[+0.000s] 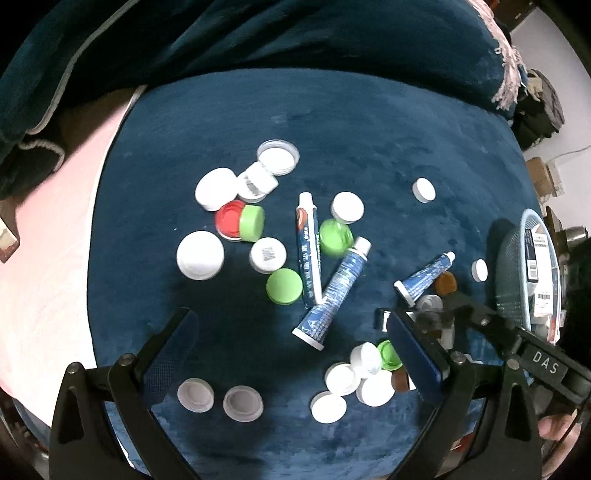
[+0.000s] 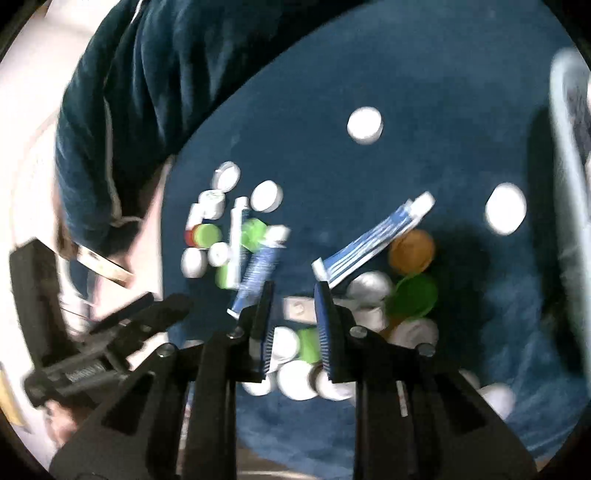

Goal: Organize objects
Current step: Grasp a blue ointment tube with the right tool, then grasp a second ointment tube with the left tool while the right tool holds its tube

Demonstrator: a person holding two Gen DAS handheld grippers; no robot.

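Several white, green, red and brown bottle caps and three blue-and-white tubes lie on a blue velvet cushion (image 1: 332, 129). Two tubes (image 1: 308, 251) cross at the middle; a third tube (image 1: 424, 278) lies to the right. My left gripper (image 1: 291, 332) is open and empty above the cushion's near side. My right gripper (image 2: 293, 295) has its jaws a narrow gap apart, over a small white strip (image 2: 299, 310) beside a cap pile (image 2: 373, 295); nothing is clamped. It also shows in the left wrist view (image 1: 436, 317).
A light blue mesh basket (image 1: 517, 280) holding cards or packets stands at the cushion's right edge. A pink sheet (image 1: 48, 258) lies to the left. A dark blue blanket (image 1: 258, 33) is heaped behind the cushion. The right wrist view is motion-blurred.
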